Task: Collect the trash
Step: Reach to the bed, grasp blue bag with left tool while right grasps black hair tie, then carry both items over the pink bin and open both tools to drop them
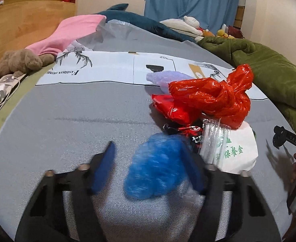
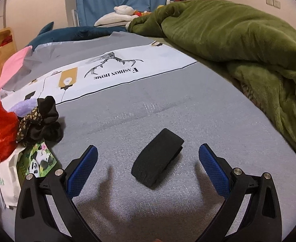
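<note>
Left tongs [image 1: 150, 167] apart, blue plastic wad [image 1: 158, 169] touching right pad only; right tongs [image 2: 148, 167] wide apart around black pouch [image 2: 158, 157].

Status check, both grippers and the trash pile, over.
Left gripper open around blue plastic wad, no grip yet. Right gripper open, straddling black folded strap. Nothing blocking.

Glossy crinkled red plastic bag [image 1: 214, 96]; blue wad [image 1: 158, 167] maybe plastic
</note>
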A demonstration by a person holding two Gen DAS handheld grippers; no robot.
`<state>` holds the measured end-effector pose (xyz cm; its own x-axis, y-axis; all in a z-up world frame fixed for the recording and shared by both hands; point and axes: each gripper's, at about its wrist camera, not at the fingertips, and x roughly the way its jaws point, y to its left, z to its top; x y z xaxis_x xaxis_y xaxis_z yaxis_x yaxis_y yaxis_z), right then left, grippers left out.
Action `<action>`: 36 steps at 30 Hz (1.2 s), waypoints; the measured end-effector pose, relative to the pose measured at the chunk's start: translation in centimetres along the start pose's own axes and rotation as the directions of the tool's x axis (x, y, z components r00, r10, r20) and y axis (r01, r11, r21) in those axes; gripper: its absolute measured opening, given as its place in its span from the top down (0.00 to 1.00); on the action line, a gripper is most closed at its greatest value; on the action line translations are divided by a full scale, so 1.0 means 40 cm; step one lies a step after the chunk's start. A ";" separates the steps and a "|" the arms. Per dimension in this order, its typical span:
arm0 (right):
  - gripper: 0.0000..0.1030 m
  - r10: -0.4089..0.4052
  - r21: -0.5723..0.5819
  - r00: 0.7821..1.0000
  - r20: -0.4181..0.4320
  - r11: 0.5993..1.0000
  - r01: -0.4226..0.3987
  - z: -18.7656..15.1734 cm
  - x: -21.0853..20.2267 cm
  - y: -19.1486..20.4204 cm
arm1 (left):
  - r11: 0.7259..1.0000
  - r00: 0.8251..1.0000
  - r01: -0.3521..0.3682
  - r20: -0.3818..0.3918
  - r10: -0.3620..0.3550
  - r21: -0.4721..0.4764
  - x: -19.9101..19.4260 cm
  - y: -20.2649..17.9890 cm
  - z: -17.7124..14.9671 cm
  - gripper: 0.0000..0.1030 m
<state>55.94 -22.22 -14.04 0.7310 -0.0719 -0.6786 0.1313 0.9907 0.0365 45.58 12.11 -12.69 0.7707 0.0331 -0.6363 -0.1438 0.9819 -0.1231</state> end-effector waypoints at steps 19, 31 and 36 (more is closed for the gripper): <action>0.78 0.148 0.001 0.989 0.007 0.989 -0.148 -0.013 -0.121 -0.017 | 0.999 0.992 0.047 0.120 -0.044 -0.020 -0.106 0.021 0.048 0.98; 0.78 0.197 -0.046 0.977 0.086 0.980 -0.194 -0.048 -0.384 -0.042 | 0.990 0.973 0.136 0.186 -0.138 0.022 -0.332 -0.019 0.039 0.98; 0.78 0.221 -0.051 0.968 0.118 0.975 -0.216 -0.105 -0.520 -0.074 | 0.978 0.961 0.195 0.188 -0.205 0.069 -0.439 -0.075 0.000 0.98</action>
<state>37.53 -23.19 -3.14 0.8155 0.1355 -0.5626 -0.0641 0.9874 0.1449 32.47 8.60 -1.17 0.8866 -0.1341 -0.4427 0.0523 0.9800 -0.1921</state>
